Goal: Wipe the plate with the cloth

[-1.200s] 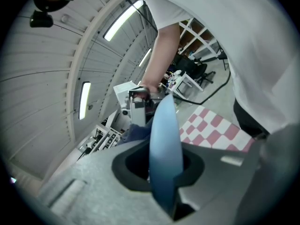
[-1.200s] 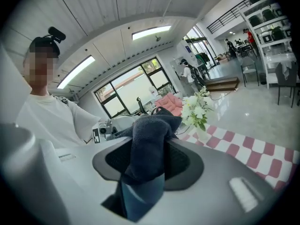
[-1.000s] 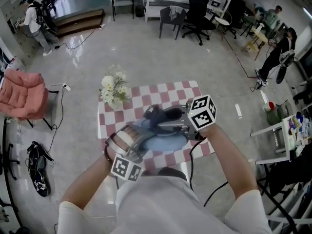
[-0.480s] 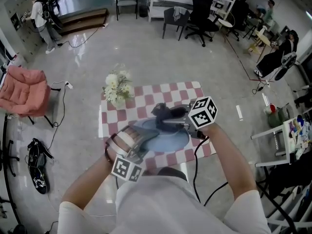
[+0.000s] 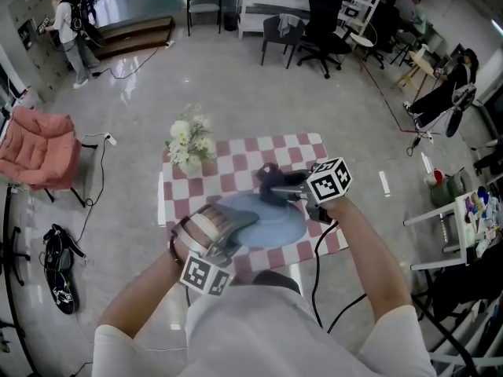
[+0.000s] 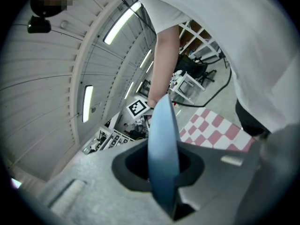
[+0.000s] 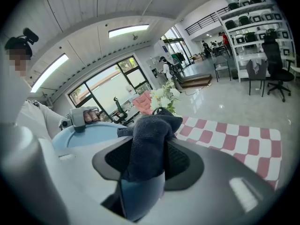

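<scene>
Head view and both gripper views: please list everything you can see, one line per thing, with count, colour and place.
plate: one, light blue, over the tablecloth, in front of the person
cloth: one, dark grey, bunched at the plate's far edge
tablecloth: one, red and white checks, on the small table
flowers: one bunch, white, far left corner of the table
armchair: one, pink, on the floor at left
office chairs: a few, black, far side of the room
bystanders: at least three, at the room's edges
forearms: two, bottom of head view
left gripper: one, grey, fingers shut on the plate's rim
right gripper: one, grey, fingers shut on the cloth
</scene>
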Demonstrator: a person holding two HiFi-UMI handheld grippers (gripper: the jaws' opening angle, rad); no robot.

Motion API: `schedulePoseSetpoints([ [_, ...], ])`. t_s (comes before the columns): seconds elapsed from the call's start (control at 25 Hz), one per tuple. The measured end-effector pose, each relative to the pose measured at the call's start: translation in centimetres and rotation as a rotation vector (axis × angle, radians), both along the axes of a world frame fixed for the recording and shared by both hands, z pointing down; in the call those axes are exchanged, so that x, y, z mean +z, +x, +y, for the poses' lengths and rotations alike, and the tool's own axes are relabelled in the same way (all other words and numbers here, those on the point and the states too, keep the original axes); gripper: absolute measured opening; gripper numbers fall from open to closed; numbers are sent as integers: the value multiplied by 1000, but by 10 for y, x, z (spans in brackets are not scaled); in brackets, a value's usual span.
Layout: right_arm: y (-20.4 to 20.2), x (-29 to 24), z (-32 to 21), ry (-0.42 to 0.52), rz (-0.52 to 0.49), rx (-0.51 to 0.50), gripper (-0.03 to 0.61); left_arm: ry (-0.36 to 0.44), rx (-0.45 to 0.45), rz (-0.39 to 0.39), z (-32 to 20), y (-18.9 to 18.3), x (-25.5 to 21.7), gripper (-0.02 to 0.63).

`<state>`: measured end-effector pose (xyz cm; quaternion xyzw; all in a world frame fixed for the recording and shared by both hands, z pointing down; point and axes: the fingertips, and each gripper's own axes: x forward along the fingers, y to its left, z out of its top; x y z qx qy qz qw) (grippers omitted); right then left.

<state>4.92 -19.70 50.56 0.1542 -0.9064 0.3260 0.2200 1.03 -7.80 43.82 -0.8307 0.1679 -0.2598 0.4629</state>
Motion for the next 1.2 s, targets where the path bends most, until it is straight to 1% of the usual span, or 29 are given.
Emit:
schedulePoseSetpoints([
  [0.2,-9,12,-2,7,52,-17,190,1,11,-9,3,5,4,52],
  [0.32,-14,13,-1,22,89,-48,190,3,20,-20,5,10,5,52],
  [0.4,-17,11,3,25,96,-80,190,2,24,-25,6,12,6,52],
  [0.72,-37,-16,38,-19,12,-268,189,-5,33,-51,11,17,12,54],
  [0.96,-56,-37,57,-27,0,-403,189,8,81,-77,21,30,15,54],
  [1.08,-62,-42,58,-28,-12,-427,189,21,102,-76,26,38,12,54],
  [1.2,-67,-42,53,-41,-25,-426,189,32,105,-75,27,42,10,52],
])
